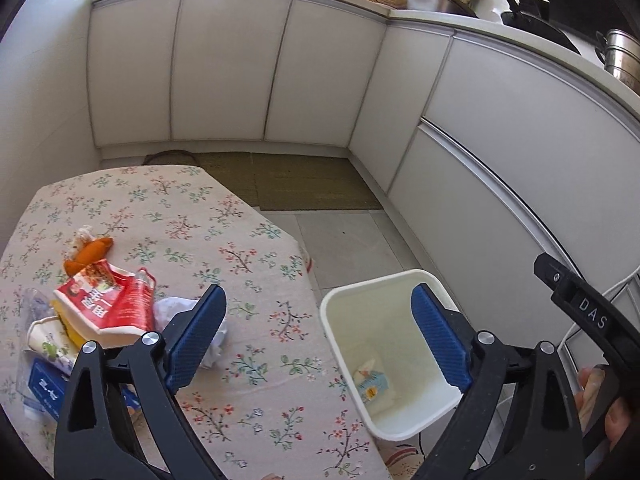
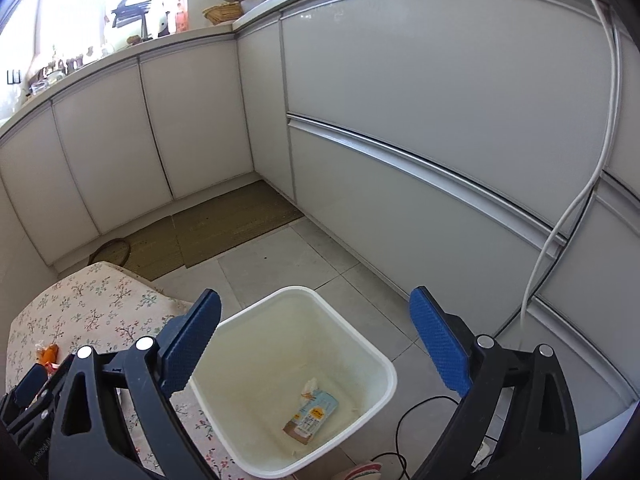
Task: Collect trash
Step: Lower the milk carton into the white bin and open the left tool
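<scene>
While white cabinet fronts (image 2: 400, 100) curve around the tiled kitchen floor, a table under a cream cloth printed with small flowers (image 1: 180, 220) takes up the lower left of the left wrist view. Just off its edge stands a white plastic waste bin with rounded corners (image 2: 384, 364), upright on the floor with its mouth facing up. On the bin's bottom lies a small flattened carton, pale blue and white with an orange patch (image 2: 314, 414); in the right wrist view its long axis runs diagonally, the torn white end pointing to the upper left and the brown end to the lower right.

More trash sits in a loose heap on the cloth: a red and white printed bag (image 1: 106, 306) lying on its side, a crumpled white paper wad (image 1: 176, 308) just beside it, an orange peel-like scrap (image 1: 90, 254) behind, and a paper cup (image 1: 48, 342) and a dark blue packet (image 1: 44, 388) in front.

The left gripper (image 1: 318, 336) hangs over the table edge and bin rim, its blue pads spread wide with nothing clasped. The right gripper (image 2: 316, 344) hovers above the bin, likewise released and empty.
</scene>
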Tool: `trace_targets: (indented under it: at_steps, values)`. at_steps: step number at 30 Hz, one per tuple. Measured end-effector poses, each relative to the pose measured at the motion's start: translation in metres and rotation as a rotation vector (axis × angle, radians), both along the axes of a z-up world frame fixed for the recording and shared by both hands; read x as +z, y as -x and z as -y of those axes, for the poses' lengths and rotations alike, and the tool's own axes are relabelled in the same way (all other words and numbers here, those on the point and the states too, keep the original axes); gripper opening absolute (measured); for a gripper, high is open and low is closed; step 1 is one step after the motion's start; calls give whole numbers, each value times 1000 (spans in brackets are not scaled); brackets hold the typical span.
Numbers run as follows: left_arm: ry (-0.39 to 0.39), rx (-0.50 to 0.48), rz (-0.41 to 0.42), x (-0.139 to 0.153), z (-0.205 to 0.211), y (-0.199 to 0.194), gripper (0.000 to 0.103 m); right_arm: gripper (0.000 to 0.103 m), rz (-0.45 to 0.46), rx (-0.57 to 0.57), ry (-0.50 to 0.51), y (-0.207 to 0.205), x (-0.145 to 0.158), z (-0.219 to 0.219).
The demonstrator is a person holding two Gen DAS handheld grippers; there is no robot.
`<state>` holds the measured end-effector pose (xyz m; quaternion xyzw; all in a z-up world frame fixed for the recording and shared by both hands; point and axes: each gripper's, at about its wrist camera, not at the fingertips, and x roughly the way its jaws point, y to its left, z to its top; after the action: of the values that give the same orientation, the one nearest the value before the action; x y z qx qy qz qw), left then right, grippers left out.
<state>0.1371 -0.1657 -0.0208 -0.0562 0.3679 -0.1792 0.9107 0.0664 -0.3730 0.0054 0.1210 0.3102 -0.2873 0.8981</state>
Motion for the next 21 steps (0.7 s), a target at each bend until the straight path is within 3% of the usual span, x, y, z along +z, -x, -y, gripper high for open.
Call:
trace_targets:
  at_steps: [10, 21]
  values:
    - [-10, 136, 15, 18, -61, -2, 93, 96, 28, 127, 52, -15, 7, -68]
    - [-43, 283, -11, 23, -131, -1, 94, 96, 29, 246, 33, -36, 3, -133]
